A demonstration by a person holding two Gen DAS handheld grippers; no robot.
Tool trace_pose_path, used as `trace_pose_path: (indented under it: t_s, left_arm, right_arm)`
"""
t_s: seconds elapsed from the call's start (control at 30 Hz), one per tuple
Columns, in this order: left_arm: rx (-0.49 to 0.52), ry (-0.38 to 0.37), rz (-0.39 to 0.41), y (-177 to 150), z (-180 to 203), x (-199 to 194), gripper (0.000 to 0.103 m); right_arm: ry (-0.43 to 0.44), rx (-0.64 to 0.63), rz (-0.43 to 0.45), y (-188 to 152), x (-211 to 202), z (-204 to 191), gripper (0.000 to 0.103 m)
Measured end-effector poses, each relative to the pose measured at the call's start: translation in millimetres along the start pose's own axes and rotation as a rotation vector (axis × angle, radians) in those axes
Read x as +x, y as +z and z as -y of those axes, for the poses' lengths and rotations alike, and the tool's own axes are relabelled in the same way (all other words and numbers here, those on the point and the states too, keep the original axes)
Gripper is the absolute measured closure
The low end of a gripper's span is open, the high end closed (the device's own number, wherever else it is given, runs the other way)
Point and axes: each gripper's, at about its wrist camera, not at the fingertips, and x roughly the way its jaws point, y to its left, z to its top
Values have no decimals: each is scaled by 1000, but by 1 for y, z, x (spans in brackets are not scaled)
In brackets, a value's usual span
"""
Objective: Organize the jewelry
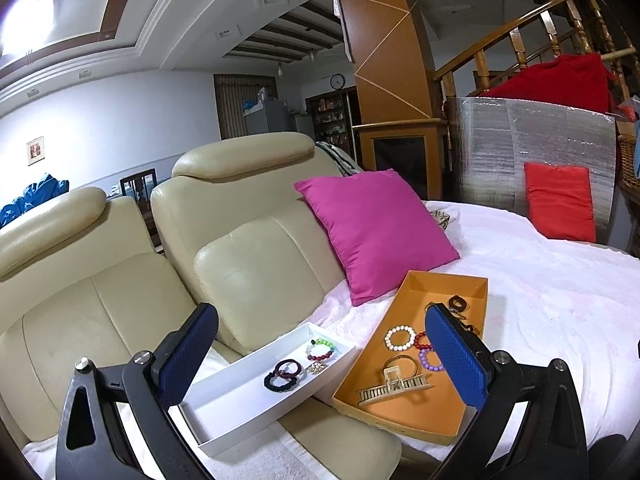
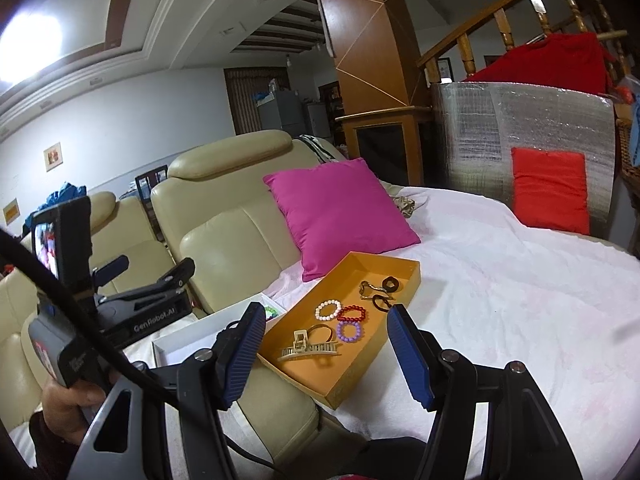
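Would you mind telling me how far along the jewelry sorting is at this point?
Done: the white tray already holds hair ties, a multicolor bracelet and a brooch. In hand: nothing; both grippers are open. Left: bead bracelets and the claw clip in the orange box.

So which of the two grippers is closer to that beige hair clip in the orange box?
Right. The right gripper points straight at the hair clip, just short of it. The left gripper is off to the left, beyond the white tray.
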Motion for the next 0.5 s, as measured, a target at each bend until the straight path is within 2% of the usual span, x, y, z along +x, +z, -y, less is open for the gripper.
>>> trace_pose_path:
  t_s: [0.13,0.5]
  left_arm:
    - [21,-14,-18,0,9,1,0]
    - [61,-45,39,13,20,-29,0]
  right_arm:
    - [-9,19,2,1,2,7,36]
    - [-36,54,26,5,-18,17,36]
